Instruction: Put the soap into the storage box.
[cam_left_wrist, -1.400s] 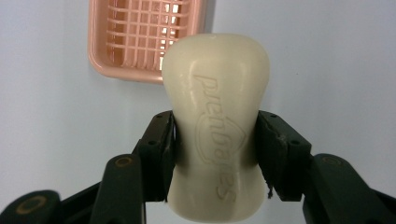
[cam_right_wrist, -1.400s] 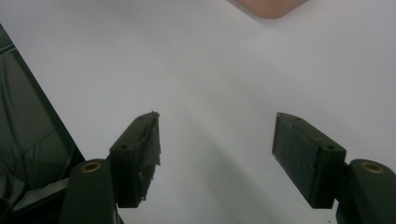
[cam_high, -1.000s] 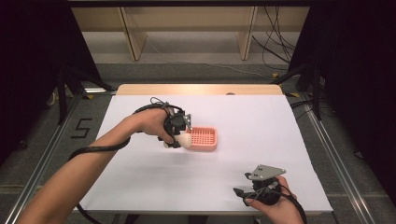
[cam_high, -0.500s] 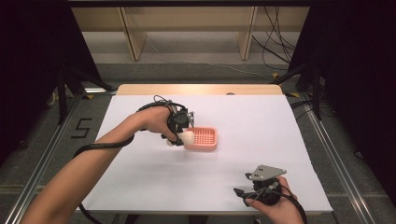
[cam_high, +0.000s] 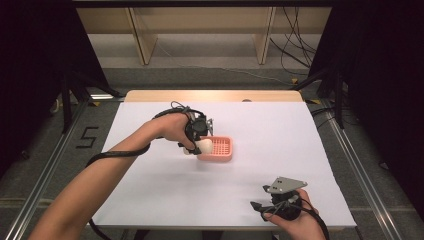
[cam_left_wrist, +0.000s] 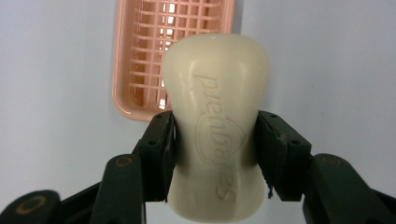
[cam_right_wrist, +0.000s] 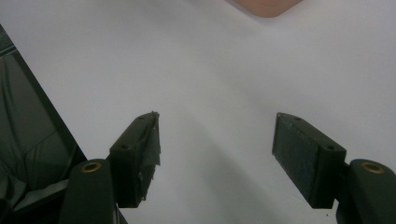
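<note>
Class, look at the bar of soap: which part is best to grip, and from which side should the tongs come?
Grip the soap bar at its narrowed waist, from the end away from the pink dish. The left tongs already clamp there; the wider ends either side resist slipping.

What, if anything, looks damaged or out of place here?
The right tongs stand open over the bare table, and the pad on one jaw looks frayed and torn. The soap and pink tray look intact.
</note>
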